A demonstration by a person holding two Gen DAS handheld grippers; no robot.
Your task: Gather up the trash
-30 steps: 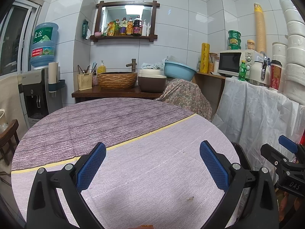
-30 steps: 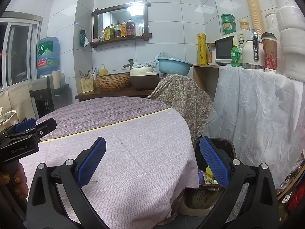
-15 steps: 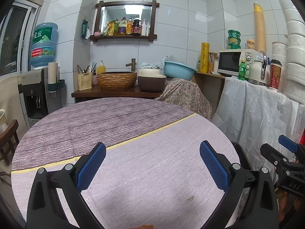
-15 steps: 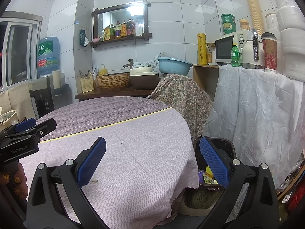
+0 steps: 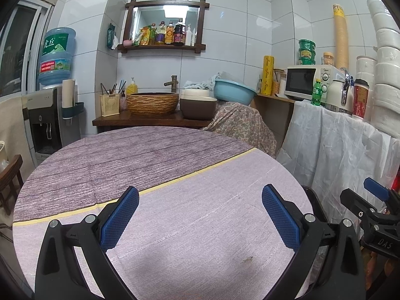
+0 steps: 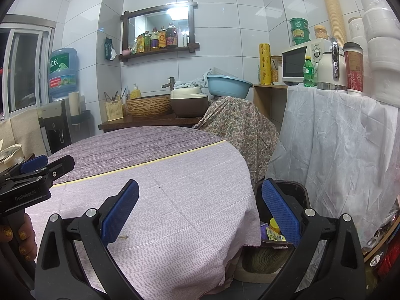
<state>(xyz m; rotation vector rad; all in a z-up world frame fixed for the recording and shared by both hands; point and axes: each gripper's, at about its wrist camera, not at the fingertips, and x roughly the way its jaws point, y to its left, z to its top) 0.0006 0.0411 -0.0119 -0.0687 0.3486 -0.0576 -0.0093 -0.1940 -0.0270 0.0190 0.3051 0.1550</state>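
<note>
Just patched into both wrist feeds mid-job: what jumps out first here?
The round table under its purple cloth fills both views, bare apart from one small brown scrap near the front edge. Both the left gripper and right gripper hang open and empty above it. Beside the table's right edge a black trash bin holds wrappers.

Tablecloth [image 5: 190, 225]: pale lilac weave near edge, darker purple streaks far side, yellow stripe [image 5: 175, 181] between. Gripper pads [image 5: 120, 217]: blue, dimpled. Basin [image 5: 233, 92]: light blue. Drape [image 6: 240, 122]: paisley. Bin [image 6: 297, 195]: black.
</note>
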